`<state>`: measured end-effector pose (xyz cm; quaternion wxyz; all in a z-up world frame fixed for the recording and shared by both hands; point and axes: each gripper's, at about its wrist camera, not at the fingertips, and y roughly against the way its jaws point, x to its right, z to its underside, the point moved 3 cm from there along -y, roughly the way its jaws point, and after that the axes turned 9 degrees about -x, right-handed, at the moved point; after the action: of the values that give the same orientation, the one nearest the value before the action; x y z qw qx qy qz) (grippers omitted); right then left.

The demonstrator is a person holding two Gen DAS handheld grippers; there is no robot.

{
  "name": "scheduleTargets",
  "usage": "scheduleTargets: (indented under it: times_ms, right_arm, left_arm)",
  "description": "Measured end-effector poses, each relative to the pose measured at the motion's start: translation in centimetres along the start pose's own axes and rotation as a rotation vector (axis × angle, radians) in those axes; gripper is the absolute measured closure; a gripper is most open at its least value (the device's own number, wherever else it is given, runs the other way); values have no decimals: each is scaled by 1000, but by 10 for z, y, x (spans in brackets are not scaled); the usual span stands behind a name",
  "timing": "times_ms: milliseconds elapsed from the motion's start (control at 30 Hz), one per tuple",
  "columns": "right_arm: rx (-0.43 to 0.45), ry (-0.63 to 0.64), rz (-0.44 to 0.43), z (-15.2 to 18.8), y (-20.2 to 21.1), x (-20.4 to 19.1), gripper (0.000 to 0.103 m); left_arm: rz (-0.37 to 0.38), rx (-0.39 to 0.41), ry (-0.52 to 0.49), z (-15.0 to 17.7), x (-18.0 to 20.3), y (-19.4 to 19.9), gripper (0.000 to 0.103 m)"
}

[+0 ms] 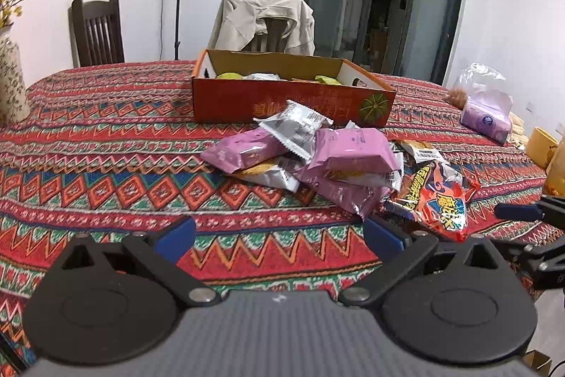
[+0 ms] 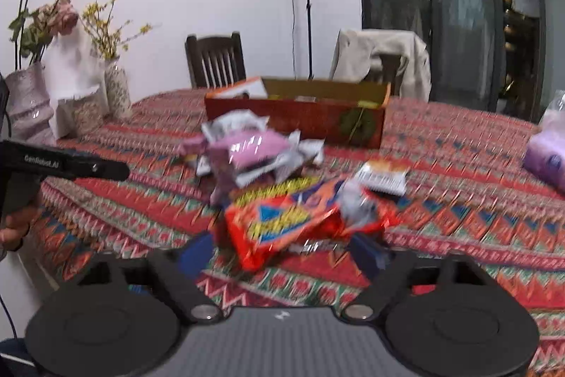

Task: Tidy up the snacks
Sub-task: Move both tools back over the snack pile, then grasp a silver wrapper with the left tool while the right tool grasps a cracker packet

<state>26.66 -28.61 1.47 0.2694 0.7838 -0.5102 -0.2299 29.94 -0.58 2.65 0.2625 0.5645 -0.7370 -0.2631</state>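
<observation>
So both tools are coming at the snack pile on the bench, and the orange box just behind it is already holding a few packets, so that's probably where everything is going. The right tool is lining up on the red chip bag at the near edge of the pile. I'd be pinching it by a flat end seam instead of the puffy middle, since that foil is going to slide and crush. Its jaws are standing partly apart with the bag's near corner sitting between them, but nothing is clamped yet. The left tool is hanging wide apart and empty just short of the pink packets, touching nothing.
</observation>
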Motion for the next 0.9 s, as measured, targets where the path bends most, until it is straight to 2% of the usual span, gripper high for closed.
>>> scheduleTargets:
  times_ms: [100, 267, 433, 500, 633, 767, 900]
  right_arm:
    - [-10, 7, 10, 2, -8, -3, 28]
    - [5, -57, -4, -7, -17, 10, 28]
    - [38, -158, 20, -20, -28, 40, 28]
    - [39, -178, 62, -30, -35, 52, 28]
    - [29, -162, 120, -51, -52, 68, 28]
    - [2, -148, 164, -74, -79, 80, 28]
    - [-44, -153, 182, -89, -112, 89, 28]
  left_arm:
    - [-4, 7, -16, -5, 7, -7, 0]
    - [-31, 4, -69, -18, 14, -27, 0]
    - [-39, 40, -114, -50, 17, -50, 2]
    - [-25, 44, -135, -66, 18, -61, 8]
    - [-12, 14, -182, -90, 24, -90, 12]
    - [-2, 0, -200, -102, 27, -110, 14]
    - [21, -27, -186, -108, 23, -124, 25]
